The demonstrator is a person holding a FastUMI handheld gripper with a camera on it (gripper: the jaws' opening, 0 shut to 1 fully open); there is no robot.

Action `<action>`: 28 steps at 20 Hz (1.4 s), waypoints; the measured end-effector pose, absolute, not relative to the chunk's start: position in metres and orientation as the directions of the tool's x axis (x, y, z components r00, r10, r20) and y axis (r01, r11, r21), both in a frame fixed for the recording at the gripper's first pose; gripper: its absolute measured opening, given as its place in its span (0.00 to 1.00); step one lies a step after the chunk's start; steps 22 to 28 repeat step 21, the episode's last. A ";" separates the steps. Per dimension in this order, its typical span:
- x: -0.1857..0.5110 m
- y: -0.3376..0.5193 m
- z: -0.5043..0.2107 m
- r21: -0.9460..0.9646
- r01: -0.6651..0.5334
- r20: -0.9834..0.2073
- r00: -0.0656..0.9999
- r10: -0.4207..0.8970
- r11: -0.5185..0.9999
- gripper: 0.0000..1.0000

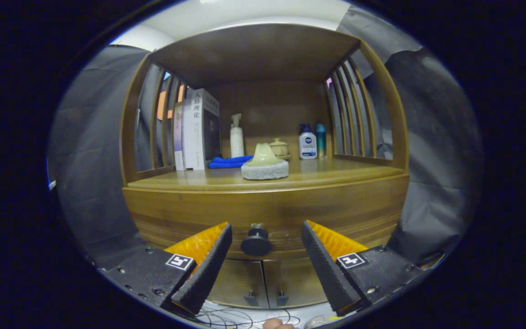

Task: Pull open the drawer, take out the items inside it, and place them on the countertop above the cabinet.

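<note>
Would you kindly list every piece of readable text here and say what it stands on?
"人格理论": spine of the white book.
Label on the blue-capped bottle: too small to read.
Gripper, open with the drawer knob between its fingers: square markers, no words.

Chinese characters on white book (195, 132) spine; fiducial markers on spread-open hand-held gripper (266, 225)
</note>
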State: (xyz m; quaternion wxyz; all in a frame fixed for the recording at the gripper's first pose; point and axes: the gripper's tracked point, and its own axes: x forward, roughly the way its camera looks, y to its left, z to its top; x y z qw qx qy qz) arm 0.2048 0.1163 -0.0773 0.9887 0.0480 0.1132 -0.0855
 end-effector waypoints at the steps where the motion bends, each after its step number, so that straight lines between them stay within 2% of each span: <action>1: 0.191 0.120 -0.074 0.092 0.169 -0.227 0.963 -0.144 0.981 0.99; 6: 0.120 0.111 -0.053 0.197 0.172 -0.223 0.967 -0.126 0.965 0.99; 9: 0.098 0.095 -0.037 0.184 0.158 -0.217 0.969 -0.116 0.970 0.99; 11: 0.102 0.079 -0.021 0.224 0.225 -0.177 0.966 -0.187 0.948 0.99; 13: 0.103 0.080 -0.015 0.257 0.218 -0.171 0.969 -0.178 0.941 0.99; 16: 0.091 0.079 -0.032 0.165 0.184 -0.233 0.962 -0.143 0.969 0.99; 28: 0.075 0.085 -0.031 0.157 0.146 -0.201 0.973 -0.113 0.977 0.99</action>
